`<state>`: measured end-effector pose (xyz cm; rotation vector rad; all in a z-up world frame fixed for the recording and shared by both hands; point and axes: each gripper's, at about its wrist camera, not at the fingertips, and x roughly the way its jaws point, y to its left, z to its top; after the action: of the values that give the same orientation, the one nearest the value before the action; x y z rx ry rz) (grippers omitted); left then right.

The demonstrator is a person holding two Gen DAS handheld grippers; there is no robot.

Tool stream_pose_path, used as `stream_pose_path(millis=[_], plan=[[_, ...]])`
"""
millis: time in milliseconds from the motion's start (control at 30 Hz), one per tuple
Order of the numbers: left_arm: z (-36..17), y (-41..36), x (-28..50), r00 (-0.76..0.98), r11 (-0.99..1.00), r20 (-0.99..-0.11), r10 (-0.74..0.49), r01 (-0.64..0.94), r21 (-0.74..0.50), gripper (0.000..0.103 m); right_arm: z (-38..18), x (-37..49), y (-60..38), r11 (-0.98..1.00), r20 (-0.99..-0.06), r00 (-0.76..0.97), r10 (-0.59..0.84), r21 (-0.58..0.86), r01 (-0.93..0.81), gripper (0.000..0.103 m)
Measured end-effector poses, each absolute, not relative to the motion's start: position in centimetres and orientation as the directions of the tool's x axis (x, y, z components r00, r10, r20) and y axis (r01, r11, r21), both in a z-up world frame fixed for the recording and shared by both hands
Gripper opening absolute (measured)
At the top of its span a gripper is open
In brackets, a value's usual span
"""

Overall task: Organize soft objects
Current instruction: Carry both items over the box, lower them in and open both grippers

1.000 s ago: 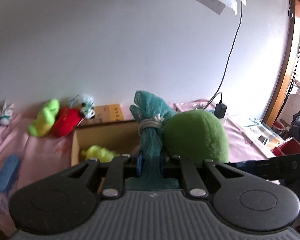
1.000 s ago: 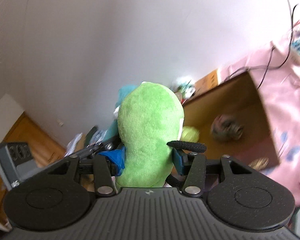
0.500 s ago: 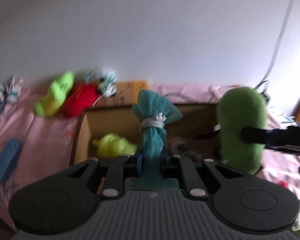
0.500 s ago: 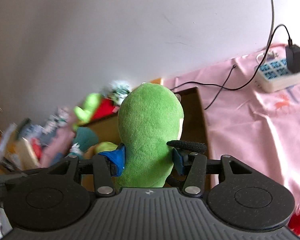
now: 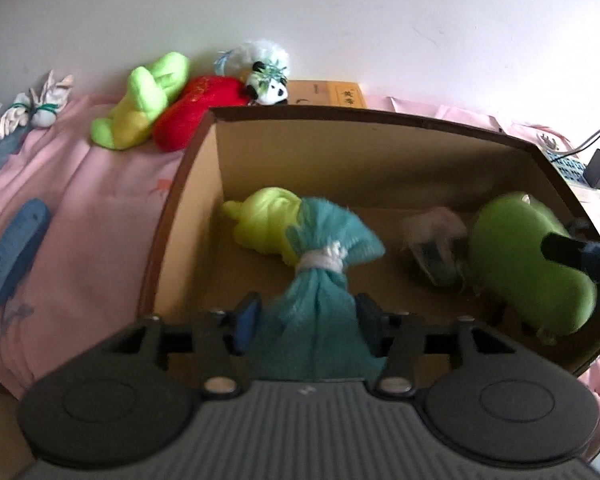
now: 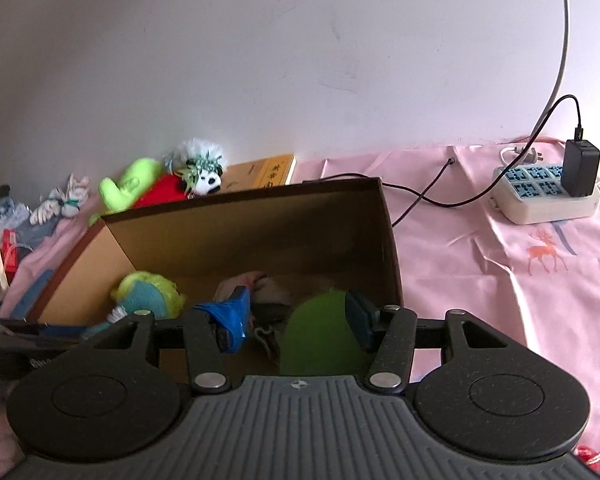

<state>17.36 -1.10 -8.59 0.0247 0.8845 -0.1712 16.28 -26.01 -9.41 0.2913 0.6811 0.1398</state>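
A: Big picture first: the cardboard box [image 5: 188,184] sits open on the pink cloth [image 5: 100,216], and both tools hang over it.

B: Largest thing inside?

A: The green plush [image 5: 528,264], lying against the box's right wall. The right gripper [image 6: 296,322] has its jaws spread wide; the right blue pad sits at the plush's edge, the left pad stands well clear of it, so nothing is clamped.

B: And the other hand?

A: The left gripper [image 5: 306,322] has the teal cloth bundle [image 5: 320,304] between its jaws, which look parted. Whether they pinch it, I cannot tell. The bundle's tied top reaches toward the box floor.

B: What's next to it?

A: A yellow plush [image 5: 264,224] in the box's left part, touching the bundle's flared end. Between the bundle and the green plush lies a blurred pinkish-grey soft thing [image 5: 432,240].

B: Outside the box?

A: Just behind its far left corner: a lime plush [image 5: 140,100], a red plush [image 5: 196,108], then a small panda toy [image 5: 268,84].
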Motion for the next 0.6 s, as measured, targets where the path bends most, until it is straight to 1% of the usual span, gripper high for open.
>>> stream_pose_path(millis=[100, 333, 467, 600], plan=[[-8.8, -1.6, 17.4, 0.619, 0.989, -0.778, -0.108, 0.150, -0.017, 0.059, -9.2, 16.0, -26.2, 0.940, -0.587, 0.777, 0.229, 0.341, -0.019, 0.038], [-7.9, -1.0, 17.0, 0.603, 0.993, -0.790, -0.114, 0.105, -0.063, 0.059, -8.4, 14.8, -26.7, 0.902, -0.561, 0.782, 0.270, 0.432, -0.002, 0.038], [-6.5, -1.2, 16.0, 0.642, 0.997, -0.764, -0.057, 0.081, -0.006, 0.062, -7.7, 14.0, -26.5, 0.886, -0.546, 0.786, 0.290, 0.464, -0.005, 0.038], [-5.2, -0.7, 15.4, 0.665, 0.998, -0.746, -0.041, 0.070, 0.007, 0.064, -7.0, 13.0, -26.2, 0.876, -0.533, 0.786, 0.313, 0.482, -0.022, 0.038]])
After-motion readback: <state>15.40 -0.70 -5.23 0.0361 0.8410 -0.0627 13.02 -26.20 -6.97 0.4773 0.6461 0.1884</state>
